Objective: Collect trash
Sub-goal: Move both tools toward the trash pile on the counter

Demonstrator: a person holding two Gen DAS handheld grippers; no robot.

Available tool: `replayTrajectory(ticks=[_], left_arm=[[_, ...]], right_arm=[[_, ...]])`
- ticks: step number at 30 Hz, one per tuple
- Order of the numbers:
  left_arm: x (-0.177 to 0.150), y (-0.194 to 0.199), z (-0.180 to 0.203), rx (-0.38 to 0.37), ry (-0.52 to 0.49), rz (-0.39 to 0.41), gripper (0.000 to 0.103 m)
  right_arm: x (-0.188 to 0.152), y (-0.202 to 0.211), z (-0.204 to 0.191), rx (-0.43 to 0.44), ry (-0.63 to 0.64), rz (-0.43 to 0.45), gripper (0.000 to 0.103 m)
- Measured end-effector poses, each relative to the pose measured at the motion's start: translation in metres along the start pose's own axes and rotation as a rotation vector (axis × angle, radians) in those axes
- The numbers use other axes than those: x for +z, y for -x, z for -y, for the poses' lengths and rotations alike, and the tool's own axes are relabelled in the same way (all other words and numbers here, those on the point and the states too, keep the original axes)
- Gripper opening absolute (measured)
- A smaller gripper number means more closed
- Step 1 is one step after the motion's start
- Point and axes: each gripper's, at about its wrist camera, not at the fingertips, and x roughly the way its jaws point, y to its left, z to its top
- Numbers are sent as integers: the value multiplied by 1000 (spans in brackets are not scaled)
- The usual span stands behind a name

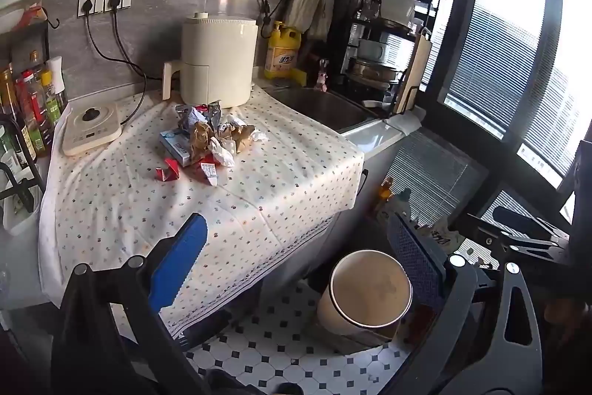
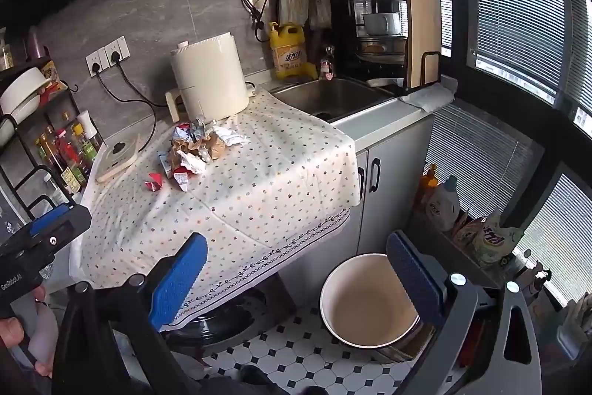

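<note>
Cream cloth w/ small dots (image 1: pixel 259 180) covers the worktop; the landmark here is the cream air fryer (image 1: pixel 216 62) standing at the back of it. Trash pile (image 1: pixel 212 136) lies just in front of the fryer on the cloth: crumpled brown paper, white tissue, foil wrappers, a blue-white box, all touching or overlapping. A red wrapper scrap (image 1: pixel 167 171) sits a bit further out from the fryer, near the pile but apart from it.

Left of the fryer: flat cream cooker w/ black knob (image 1: pixel 90 128). Right of the fryer: yellow detergent bottle (image 1: pixel 283 52) by the wall, then the steel sink (image 1: pixel 322 106).

Down on the tiled floor, well below and right of the fryer, stands a round bin (image 1: pixel 370 291), open top, inside looks bare.

Left gripper (image 1: pixel 299 269): blue pads spread wide, nothing between them, held in the air short of the worktop edge, well away from the fryer and pile. Right gripper (image 2: pixel 299 276): same, pads spread wide, nothing held, the bin showing beside its right pad. Left gripper's body also shows at the left edge of the right wrist view w/ a hand (image 2: pixel 22 332) on it.
</note>
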Motion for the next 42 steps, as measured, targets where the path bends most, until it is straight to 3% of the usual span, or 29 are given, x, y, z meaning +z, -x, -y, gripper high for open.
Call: replayTrajectory(ticks=[14, 31, 42], left_arm=[[1, 5, -7, 15, 4, -1, 97], [0, -1, -4, 97, -18, -7, 97], [-1, -2, -1, 92, 17, -5, 97]], right_arm=[[1, 1, 3, 15, -6, 5, 95], [3, -17, 7, 23, -18, -7, 95], [6, -15, 9, 31, -9, 18, 95]])
